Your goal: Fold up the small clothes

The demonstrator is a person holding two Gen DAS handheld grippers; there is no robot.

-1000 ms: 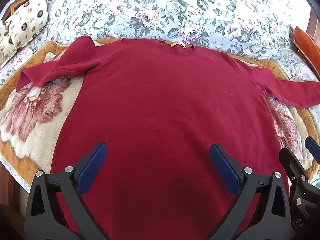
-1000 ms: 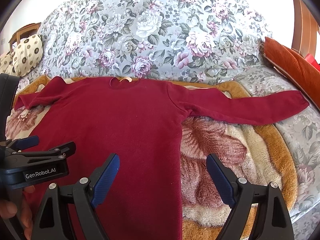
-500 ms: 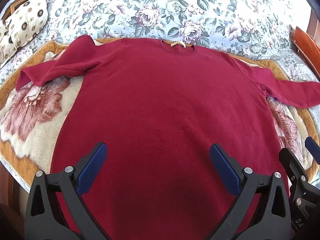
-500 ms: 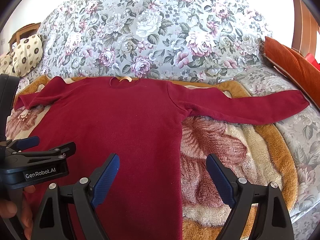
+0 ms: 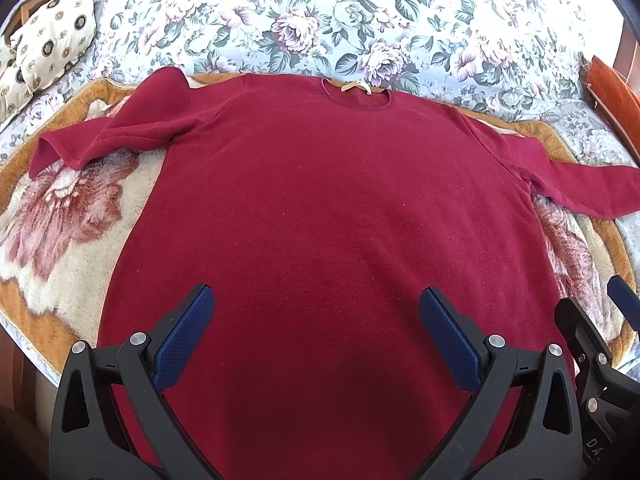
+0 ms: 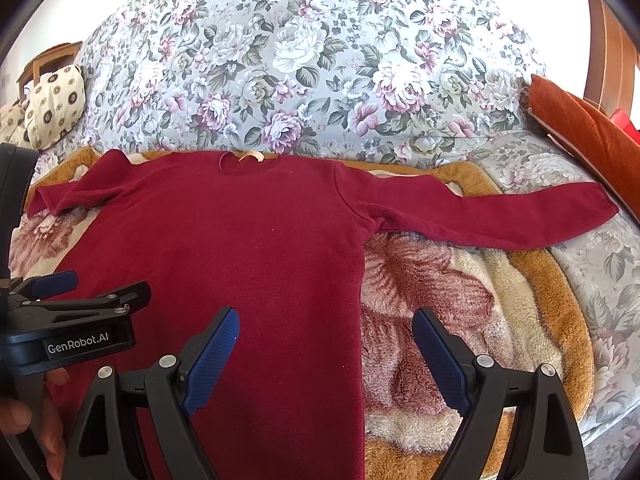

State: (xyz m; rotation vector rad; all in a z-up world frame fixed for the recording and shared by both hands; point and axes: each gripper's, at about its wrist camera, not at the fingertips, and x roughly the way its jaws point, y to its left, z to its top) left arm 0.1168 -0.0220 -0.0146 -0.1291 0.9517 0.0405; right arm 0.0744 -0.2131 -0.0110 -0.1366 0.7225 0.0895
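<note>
lengthwise, sweater [image 5: 332,216] collar points away

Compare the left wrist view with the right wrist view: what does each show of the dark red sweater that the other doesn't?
Only the left wrist view shows the sweater's bunched left sleeve up close.

Only the right wrist view shows the full straight right sleeve out to its cuff, plus a hand holding the left hand-held gripper.

Both show the dark red long-sleeved sweater spread flat on the plush flower-patterned blanket, its neck label, and open, empty jaws; the right hand-held gripper hovers over the sweater's right edge.
</note>
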